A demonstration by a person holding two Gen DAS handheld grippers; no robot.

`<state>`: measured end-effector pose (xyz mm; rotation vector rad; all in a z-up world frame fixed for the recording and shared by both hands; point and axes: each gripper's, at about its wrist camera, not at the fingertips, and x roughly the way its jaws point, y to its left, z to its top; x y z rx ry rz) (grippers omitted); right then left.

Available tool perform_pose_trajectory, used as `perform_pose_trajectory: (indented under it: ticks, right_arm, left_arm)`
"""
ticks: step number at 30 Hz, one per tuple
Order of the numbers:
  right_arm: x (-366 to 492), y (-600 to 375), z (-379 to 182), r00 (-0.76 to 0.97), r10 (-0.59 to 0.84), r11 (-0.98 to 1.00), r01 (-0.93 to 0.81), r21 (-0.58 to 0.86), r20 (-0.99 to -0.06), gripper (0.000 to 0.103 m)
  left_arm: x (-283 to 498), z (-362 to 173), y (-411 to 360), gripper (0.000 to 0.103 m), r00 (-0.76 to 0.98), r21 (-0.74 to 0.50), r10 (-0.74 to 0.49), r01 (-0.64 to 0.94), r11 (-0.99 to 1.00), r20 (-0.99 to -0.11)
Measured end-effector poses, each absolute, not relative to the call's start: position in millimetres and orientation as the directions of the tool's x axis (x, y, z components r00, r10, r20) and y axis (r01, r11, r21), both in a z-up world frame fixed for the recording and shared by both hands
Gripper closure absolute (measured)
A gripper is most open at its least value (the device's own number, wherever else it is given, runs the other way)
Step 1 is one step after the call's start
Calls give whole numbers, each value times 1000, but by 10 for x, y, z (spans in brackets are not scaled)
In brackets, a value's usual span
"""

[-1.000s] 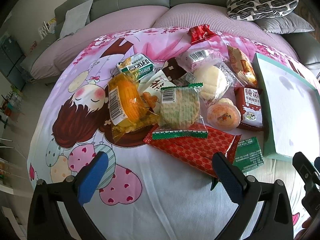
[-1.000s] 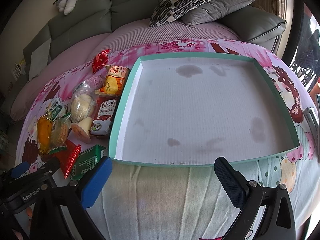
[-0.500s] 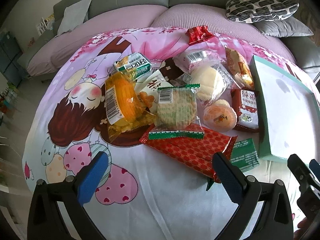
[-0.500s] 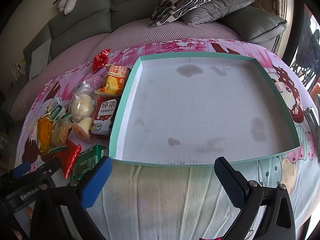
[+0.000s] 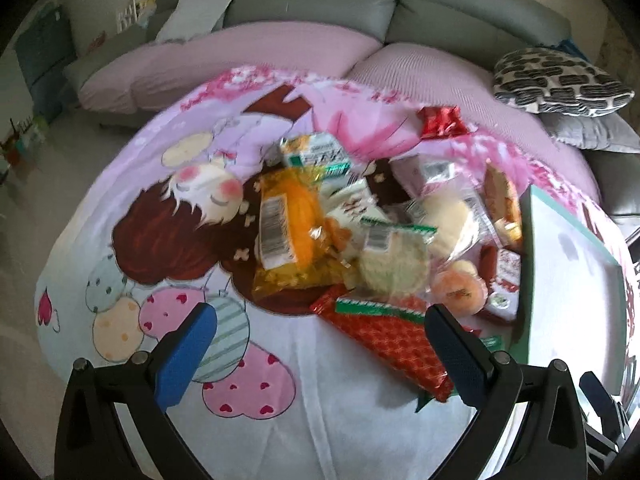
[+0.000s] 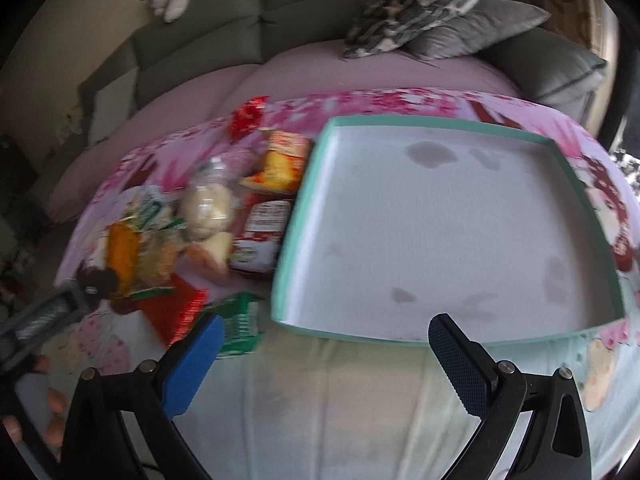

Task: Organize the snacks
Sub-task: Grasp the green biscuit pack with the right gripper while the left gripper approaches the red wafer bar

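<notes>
Left gripper (image 5: 320,344): I have its jaws spread wide with nothing between the blue pads; it hangs over the near edge of the cartoon-print cloth (image 5: 168,264), just short of the snack pile.
Right gripper (image 6: 320,354): I see its jaws spread too, holding nothing; it sits over the cloth's near edge, in front of the tray.
Tray (image 6: 298,224): a shallow teal-rimmed box with a white floor marked by a few grey stains, on the right half of the cloth. I see no snack in it.
Snack pile (image 5: 372,240): all of it lies on the cloth just beside the tray's left rim.
Red lattice packet (image 5: 390,340): nearest my left gripper, its corner running under the right pad in the left wrist view.
Green packet (image 6: 240,324): flat by the tray's near left corner, behind the right gripper's left pad.
Yellow bag (image 5: 290,224): at the pile's left side, barcode up.
Round cracker pack (image 5: 390,268): resting partly on the red lattice packet.
Orange jelly cup (image 5: 460,292): between the cracker pack and the tray rim.
Small red wrapper (image 5: 442,122): apart from the pile, near the cloth's far edge.
Sharpness: both views are blurred, so I cannot read the labels.
</notes>
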<state>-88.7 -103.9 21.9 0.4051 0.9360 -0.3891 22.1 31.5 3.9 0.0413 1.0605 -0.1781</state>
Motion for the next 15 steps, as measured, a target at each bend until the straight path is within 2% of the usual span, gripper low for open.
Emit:
perform_pose_trajectory:
  ticks: [9, 15]
  right_arm:
    - [-698, -715, 60, 517, -36, 916, 359, 178, -855, 0]
    - [-627, -549, -18, 486, -56, 941, 316, 116, -872, 0]
  left_arm:
    - [256, -197, 222, 0, 357, -62, -145, 232, 971, -923]
    - [331, -256, 396, 0, 342, -73, -124, 159, 985, -931]
